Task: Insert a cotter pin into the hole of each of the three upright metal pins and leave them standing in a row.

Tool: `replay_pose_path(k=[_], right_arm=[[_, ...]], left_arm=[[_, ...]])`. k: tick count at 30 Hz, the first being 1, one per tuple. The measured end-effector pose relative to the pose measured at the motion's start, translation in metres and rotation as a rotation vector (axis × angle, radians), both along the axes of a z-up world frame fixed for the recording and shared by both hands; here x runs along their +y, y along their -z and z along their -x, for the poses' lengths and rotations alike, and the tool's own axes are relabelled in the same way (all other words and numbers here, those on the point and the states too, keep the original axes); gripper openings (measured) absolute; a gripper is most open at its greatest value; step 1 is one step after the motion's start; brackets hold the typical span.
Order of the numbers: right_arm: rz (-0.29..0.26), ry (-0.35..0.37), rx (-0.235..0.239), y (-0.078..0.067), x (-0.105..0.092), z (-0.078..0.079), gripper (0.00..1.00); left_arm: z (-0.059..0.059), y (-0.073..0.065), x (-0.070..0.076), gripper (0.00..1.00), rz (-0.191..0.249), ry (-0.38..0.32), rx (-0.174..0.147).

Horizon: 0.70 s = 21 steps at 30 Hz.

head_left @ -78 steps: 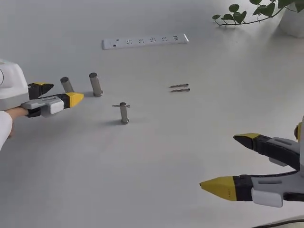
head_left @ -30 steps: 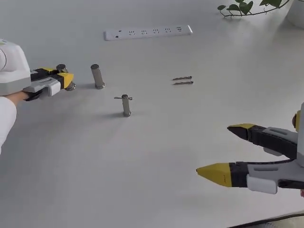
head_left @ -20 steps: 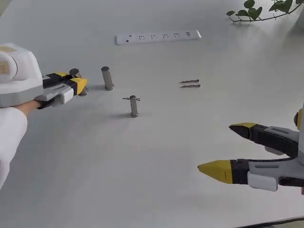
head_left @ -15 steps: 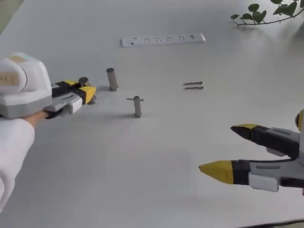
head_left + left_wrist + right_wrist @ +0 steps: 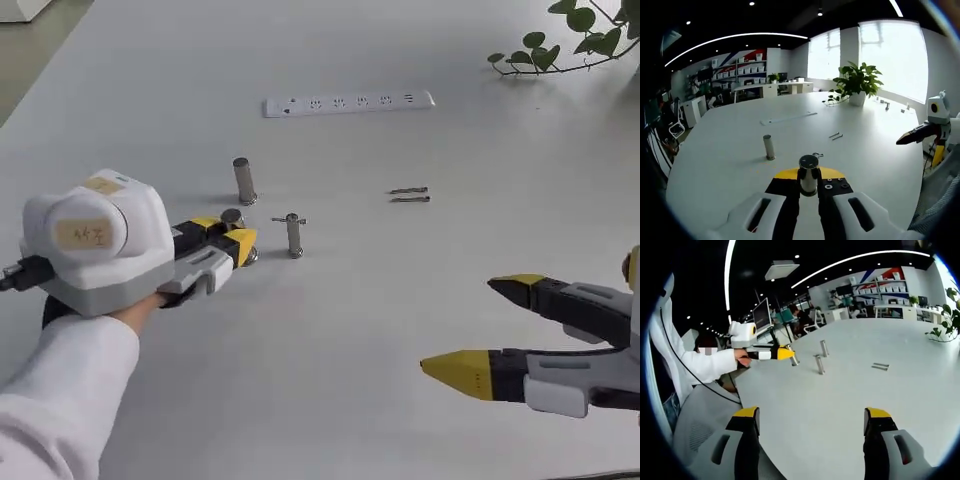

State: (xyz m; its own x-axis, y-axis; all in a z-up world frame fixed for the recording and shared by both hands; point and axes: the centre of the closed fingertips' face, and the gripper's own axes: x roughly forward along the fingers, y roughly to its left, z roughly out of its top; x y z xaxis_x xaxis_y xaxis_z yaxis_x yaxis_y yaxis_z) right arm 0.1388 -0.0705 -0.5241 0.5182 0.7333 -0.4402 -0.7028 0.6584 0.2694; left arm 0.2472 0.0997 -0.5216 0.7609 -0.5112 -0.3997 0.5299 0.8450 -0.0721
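Holding: left gripper, jaws clamped on metal pin; right gripper, jaws apart. Risk: tilted release could topple metal pin onto tabletop.

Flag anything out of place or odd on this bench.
Nothing looks damaged or toppled. Only the row is unfinished: the left tongs grip a first pin, a second pin stands bare farther back, the cottered pin stands beside the tongs, and two spare cotters lie loose to the right.
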Motion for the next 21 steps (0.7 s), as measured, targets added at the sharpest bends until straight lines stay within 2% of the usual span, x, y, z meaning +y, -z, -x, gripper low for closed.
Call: replay_pose_path(k=[4, 9, 15, 18, 21], right_arm=[[-0.001, 0.000, -0.003, 0.000, 0.000, 0.002, 0.83], [-0.004, 0.001, -0.003, 0.000, 0.000, 0.002, 0.83], [-0.007, 0.003, -0.009, -0.001, 0.000, 0.002, 0.83], [-0.008, 0.004, -0.008, -0.001, 0.000, 0.003, 0.83], [-0.008, 0.006, -0.005, 0.000, -0.001, 0.004, 0.83]], left_arm=[[0.007, 0.015, -0.011, 0.10, -0.019, 0.005, 0.017], [0.014, 0.026, -0.020, 0.10, -0.019, -0.011, 0.040], [0.017, 0.037, -0.028, 0.10, -0.026, -0.010, 0.055], [0.019, 0.042, -0.032, 0.10, -0.051, 0.017, 0.051], [0.021, 0.043, -0.034, 0.10, -0.053, 0.029, 0.051]])
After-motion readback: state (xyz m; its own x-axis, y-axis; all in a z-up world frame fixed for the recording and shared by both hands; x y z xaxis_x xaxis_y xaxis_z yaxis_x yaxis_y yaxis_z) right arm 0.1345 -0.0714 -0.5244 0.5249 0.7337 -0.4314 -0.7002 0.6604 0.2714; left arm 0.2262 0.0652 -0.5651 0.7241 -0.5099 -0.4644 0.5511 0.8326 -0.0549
